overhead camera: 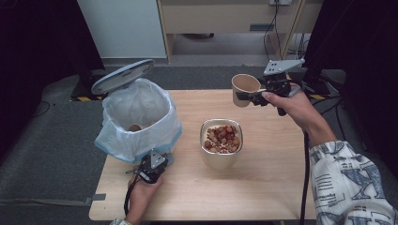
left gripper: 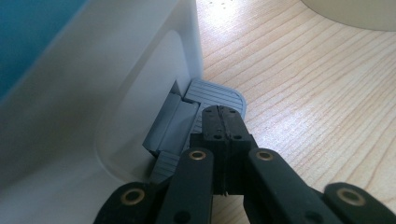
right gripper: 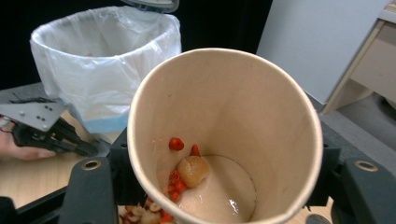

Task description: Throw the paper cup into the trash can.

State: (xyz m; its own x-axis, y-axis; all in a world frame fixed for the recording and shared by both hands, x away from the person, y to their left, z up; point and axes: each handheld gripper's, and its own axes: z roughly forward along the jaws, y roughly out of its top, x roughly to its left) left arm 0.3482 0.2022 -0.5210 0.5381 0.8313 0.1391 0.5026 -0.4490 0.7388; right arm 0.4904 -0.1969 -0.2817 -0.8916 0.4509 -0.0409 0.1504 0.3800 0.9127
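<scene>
**Cup mostly emptied, bin held open**

My right gripper (overhead camera: 253,97) clamps the paper cup (overhead camera: 245,89), tilted above the table past the bowl (overhead camera: 221,146); a few scraps cling inside. My left gripper (left gripper: 223,122), jaws closed, presses the bin pedal (left gripper: 215,95). Binning the cup remains.

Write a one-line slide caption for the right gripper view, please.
Right gripper holds a tilted paper cup with a few food bits left, facing the lined bin.

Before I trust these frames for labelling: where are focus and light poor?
High view: dark surroundings, table evenly lit. Left gripper view: bin wall soft, glare on the wood. Right gripper view: paper cup sharp, black backdrop behind the bin bag.
</scene>
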